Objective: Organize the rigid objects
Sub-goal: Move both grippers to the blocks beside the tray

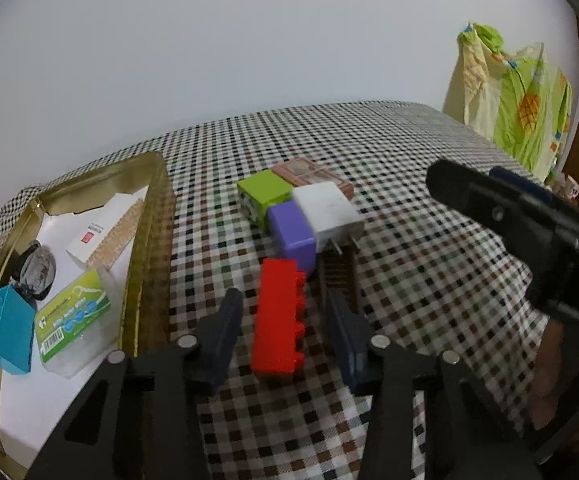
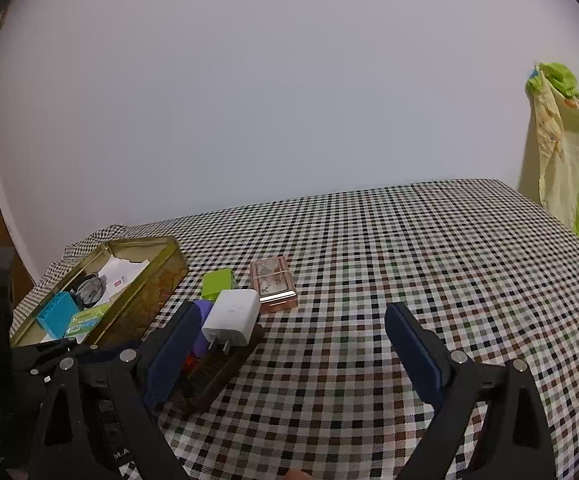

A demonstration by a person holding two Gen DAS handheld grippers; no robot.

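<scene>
The left gripper [image 1: 285, 320] straddles the long red plastic building brick [image 1: 277, 320] lying on the checked tablecloth [image 1: 409, 280]; its pads show gaps either side, evidently aligned for transfer to the gold tin tray [image 1: 145, 240] just beside. The right gripper [image 2: 293, 344] hangs spread and empty; box labels are too blurred to read

No legible text on anything.

Red brick [image 1: 279, 322], purple block [image 1: 292, 232], lime-green block [image 1: 264, 191], white charger [image 1: 327, 210], gold tin [image 1: 145, 240], checked tablecloth [image 1: 409, 240].
</scene>
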